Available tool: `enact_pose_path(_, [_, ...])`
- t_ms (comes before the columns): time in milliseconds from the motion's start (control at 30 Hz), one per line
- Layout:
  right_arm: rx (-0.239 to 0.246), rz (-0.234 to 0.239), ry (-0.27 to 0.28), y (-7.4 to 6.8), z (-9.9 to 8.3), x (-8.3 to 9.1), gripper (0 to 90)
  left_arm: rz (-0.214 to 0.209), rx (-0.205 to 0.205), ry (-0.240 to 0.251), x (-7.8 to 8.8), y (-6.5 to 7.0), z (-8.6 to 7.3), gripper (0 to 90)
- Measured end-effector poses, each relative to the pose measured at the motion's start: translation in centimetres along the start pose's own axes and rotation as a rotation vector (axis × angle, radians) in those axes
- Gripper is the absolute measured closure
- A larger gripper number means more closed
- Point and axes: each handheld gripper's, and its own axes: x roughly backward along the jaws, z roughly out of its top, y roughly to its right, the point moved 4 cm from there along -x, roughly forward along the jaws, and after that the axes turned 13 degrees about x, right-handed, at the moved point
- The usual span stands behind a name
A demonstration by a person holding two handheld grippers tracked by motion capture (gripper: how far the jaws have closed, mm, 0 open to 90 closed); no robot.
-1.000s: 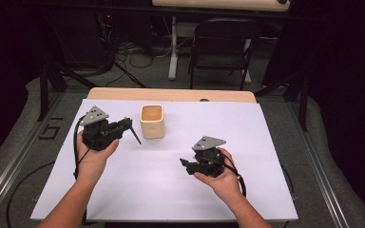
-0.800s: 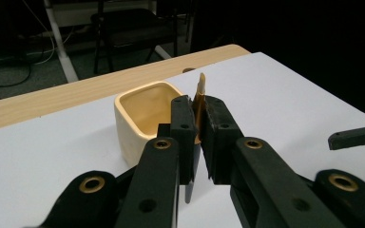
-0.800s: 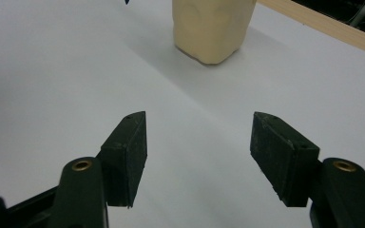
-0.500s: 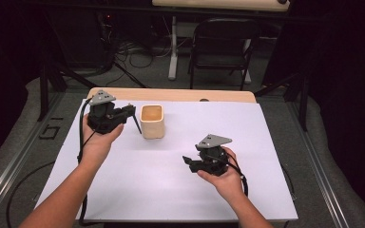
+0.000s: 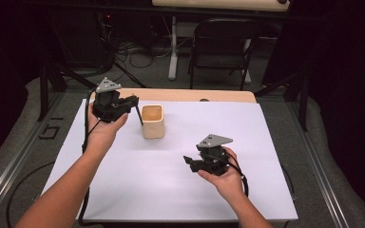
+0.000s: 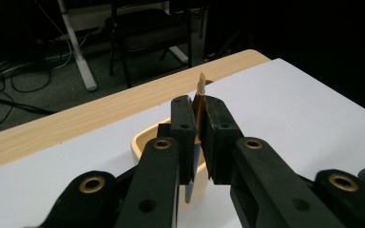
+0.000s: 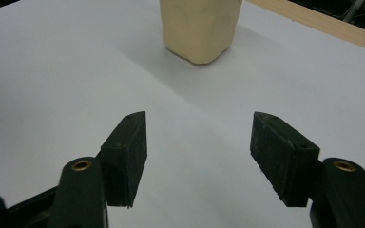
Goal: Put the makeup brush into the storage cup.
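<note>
Left gripper (image 5: pixel 129 105) pinches a thin, dark-handled, pale-tipped brush (image 6: pixel 198 102) mid-shaft, at nine o'clock of the cream ceramic cup (image 5: pixel 152 121). Looks light, stiff, slippery: grip near the middle. Right gripper (image 7: pixel 198 159) gapes, empty.

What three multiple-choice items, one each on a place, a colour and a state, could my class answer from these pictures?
1. Where is the cup?
A) on the white sheet
B) on the chair
C) in the right gripper

2. What colour is the cup?
A) blue
B) cream
C) red

3. How do the right gripper's jaws stand?
A) shut on a pen
B) open
C) shut on the cup

Key:
1 A, it stands on the sheet between the hands.
2 B, its walls are pale cream.
3 B, bare sheet shows between them; the left gripper clamps the thin stick.
</note>
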Motion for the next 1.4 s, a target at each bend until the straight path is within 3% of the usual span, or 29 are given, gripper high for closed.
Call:
enact_pose_path(500, [-0.015, -0.003, 0.010, 0.2, 0.0, 0.3, 36.9, 0.014, -0.009, 0.000, -1.4, 1.0, 1.6, 84.1])
enact_pose_path(867, [-0.016, -0.006, -0.015, 0.4, -0.3, 0.4, 36.9, 0.031, 0.007, -0.011, -2.6, 0.8, 1.9, 84.1])
enact_pose_path(933, [-0.018, -0.011, 0.004, 0.4, -0.3, 0.2, 36.9, 0.033, 0.008, -0.014, -2.8, 0.7, 1.9, 84.1])
enact_pose_path(1400, [-0.018, -0.009, 0.000, 0.3, -0.4, 0.3, 36.9, 0.045, 0.009, -0.026, -3.4, 0.7, 2.0, 84.1])
